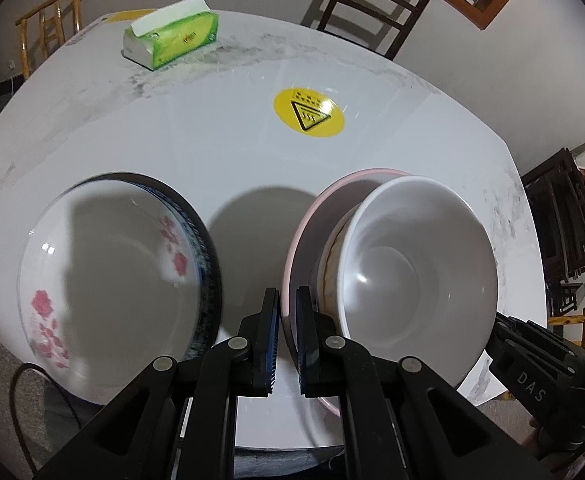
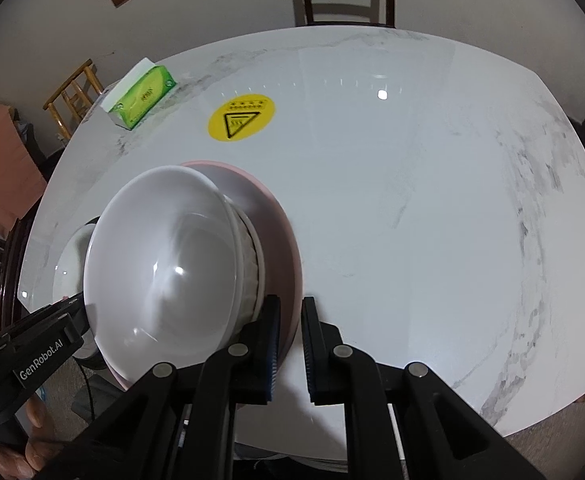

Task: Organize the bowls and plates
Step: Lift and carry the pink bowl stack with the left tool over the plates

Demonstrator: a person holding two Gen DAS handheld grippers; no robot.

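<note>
Marble table [image 2: 412,220]: both grippers [image 1: 287,332] [image 2: 291,344] pinch pink plate [image 1: 312,216].

My left gripper [image 1: 288,308] sits at bottom center, jaws narrowly parted. My right gripper [image 2: 291,316] likewise, jaws a little wider apart.

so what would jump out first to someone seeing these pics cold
Probably the white bowl stacked on a pink plate, with the left gripper and right gripper each clamped on the plate's rim. Next, the floral plate to its left and the yellow sticker mid-table.
</note>
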